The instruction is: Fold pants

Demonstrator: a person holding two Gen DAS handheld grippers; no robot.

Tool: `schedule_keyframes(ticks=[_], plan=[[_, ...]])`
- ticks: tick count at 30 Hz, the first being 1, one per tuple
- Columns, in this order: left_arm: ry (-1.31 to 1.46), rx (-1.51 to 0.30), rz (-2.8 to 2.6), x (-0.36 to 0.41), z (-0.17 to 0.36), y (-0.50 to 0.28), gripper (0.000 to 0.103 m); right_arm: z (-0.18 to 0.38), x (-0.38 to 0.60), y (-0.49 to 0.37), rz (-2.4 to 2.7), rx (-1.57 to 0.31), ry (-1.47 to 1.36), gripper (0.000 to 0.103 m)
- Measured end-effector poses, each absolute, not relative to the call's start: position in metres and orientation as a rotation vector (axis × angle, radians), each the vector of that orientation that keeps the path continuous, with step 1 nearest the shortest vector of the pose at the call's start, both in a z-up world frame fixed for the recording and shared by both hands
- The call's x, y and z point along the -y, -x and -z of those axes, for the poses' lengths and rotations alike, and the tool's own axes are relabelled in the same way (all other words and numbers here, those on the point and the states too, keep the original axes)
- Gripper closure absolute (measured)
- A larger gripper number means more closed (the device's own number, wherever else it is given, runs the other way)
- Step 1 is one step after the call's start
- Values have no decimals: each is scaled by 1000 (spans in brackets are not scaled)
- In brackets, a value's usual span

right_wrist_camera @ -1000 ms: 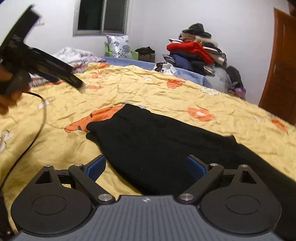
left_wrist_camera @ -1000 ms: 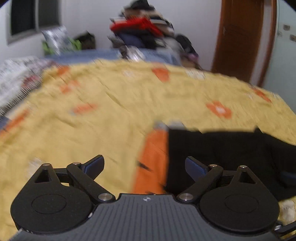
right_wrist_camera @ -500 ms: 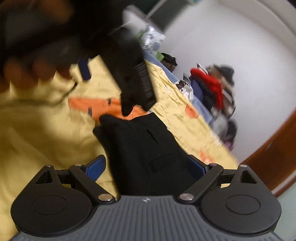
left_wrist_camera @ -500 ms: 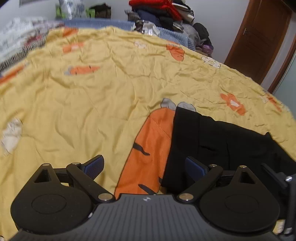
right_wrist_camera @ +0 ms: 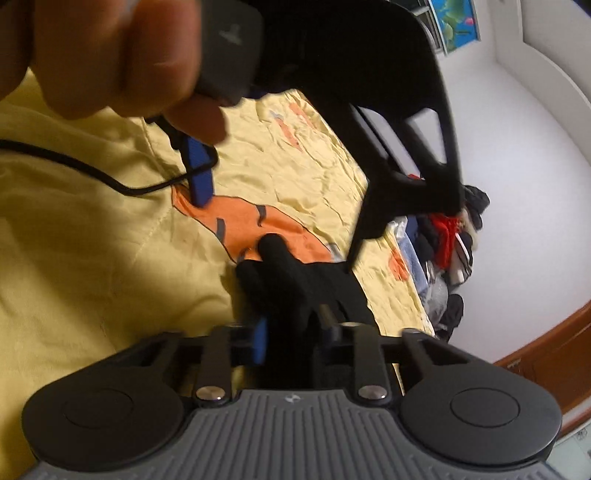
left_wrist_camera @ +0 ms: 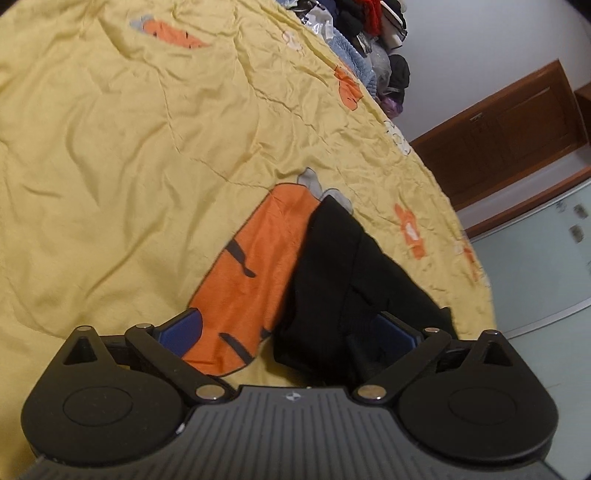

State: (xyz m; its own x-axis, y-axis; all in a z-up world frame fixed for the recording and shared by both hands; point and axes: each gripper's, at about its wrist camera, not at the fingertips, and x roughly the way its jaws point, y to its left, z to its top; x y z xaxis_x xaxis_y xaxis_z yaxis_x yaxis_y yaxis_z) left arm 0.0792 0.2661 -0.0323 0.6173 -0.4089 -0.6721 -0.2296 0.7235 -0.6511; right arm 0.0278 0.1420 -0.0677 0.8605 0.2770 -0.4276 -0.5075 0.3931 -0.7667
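Black pants [left_wrist_camera: 332,266] lie on a yellow bedspread [left_wrist_camera: 129,147], next to a big orange carrot print [left_wrist_camera: 251,280]. My left gripper [left_wrist_camera: 288,328] hangs low over the near corner of the pants. Its jaws are opening wide, and the right pad sits over black cloth without pressing it. In the right wrist view the pants [right_wrist_camera: 288,273] bunch up into my right gripper [right_wrist_camera: 291,332]. Its jaws are closing, and the blue pads pinch the black fabric. Above it, a hand [right_wrist_camera: 110,55] holds the left gripper [right_wrist_camera: 282,206].
A heap of clothes [left_wrist_camera: 373,22] is piled at the far end of the bed, with a brown door [left_wrist_camera: 517,122] beyond the right edge. A black cable [right_wrist_camera: 74,166] trails across the bedspread on the left. The yellow spread stretches wide to the left.
Both grippers rolled and sank toward the pants. My right gripper's jaws went from wide apart to pinched on the black fabric. The left gripper came in close above it.
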Motion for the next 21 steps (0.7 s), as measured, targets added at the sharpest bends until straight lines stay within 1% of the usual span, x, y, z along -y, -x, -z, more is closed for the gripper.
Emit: schedule_keyframes(ticks=[5,10,15,17,18,19,20,21], plan=[[953,-939,260,-262,44,-101,1,38,-119,-40,-557,-316,826,84],[1025,-977,359,-239,58,-129,2,10,-93,-53,-559,-332,627,84],[1052,-953,368,-229,60,-153,3,0,-78,-57,-551,-340,555,84],[1054,-959,368,-225,61,-161,5,1,-76,-56,-551,-344,558,84],[1050,-957,376,-224,61,-164,9,1,-76,-56,-551,-344,559,84],[1047,-957,397,-222,61,-166,23,2,-75,-57,-552,-347,558,84],[1038,-969,399,-222,61,-168,34,2,-75,-57,-557,-353,552,84],[1016,-981,379,-220,61,-168,41,2,-73,-57,-563,-357,546,84]])
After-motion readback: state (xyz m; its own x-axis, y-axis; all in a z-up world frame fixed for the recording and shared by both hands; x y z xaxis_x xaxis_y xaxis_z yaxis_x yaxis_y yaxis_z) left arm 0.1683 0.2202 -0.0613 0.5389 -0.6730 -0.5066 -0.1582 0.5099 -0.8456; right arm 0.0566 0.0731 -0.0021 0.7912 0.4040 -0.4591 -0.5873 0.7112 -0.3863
